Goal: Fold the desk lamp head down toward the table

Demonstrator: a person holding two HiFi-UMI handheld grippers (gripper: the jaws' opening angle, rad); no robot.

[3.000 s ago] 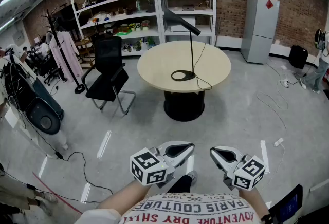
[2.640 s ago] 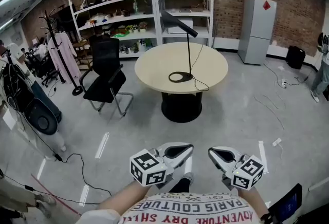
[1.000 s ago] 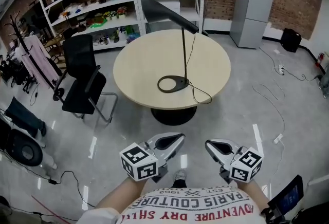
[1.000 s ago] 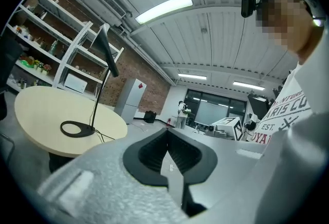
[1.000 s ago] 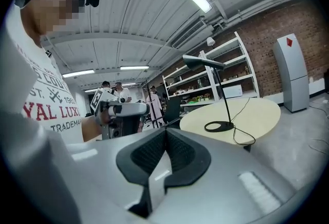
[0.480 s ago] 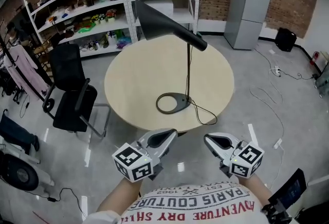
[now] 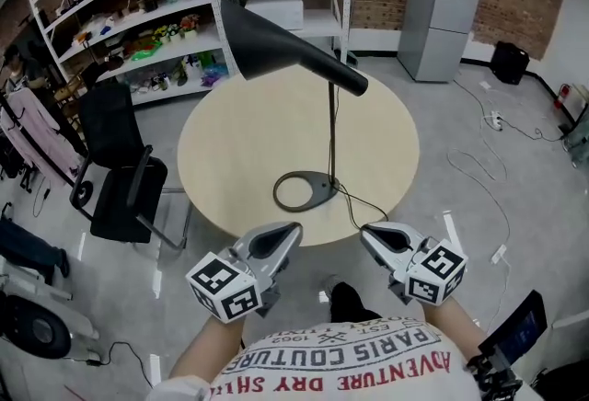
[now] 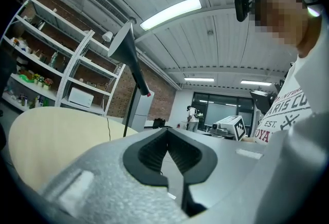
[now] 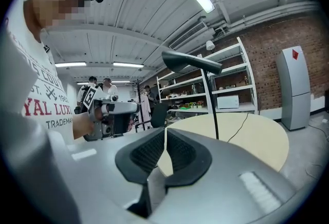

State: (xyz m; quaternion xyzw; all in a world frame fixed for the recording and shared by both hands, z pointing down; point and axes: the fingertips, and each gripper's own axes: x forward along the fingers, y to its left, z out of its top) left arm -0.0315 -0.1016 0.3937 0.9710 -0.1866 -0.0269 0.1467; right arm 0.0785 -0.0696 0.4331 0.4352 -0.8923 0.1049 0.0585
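Both hand-held grippers have closed on the table since the earlier frames, when it stood well across the floor. Now its near edge lies just beyond their tips.

The left hand-held gripper [image 7: 290, 232] has its jaws together with nothing between them. That fits a tool being carried, not yet put to use. The right hand-held gripper [image 7: 366, 231] is opening its jaws: only a thin slit shows at the tips and nothing sits in it. I judge this to be getting ready for a hold, so the right side will probably do the folding. The two are held side by side ahead of the body and roughly level, a sensible carrying pose for the approach.

Just past them is the round pale worktop [image 7: 230, 146]. The lamp's ring-shaped base [image 7: 304, 192] rests on its near half, with the cord [image 7: 357, 209] trailing off the near edge. That puts the thin upright stem [image 7: 331, 137] within an easy reach.

The black cone-shaped lamp head [image 7: 271, 45] is raised high over the worktop. It slants up and away to the left from the joint at the top of the stem, so the fold is not yet begun. Nothing touches the lamp.

Farther off stand a black chair [image 7: 120, 178] to the left, white shelves [image 7: 138, 8] along the brick wall, and a grey fridge [image 7: 446, 8] at the right.
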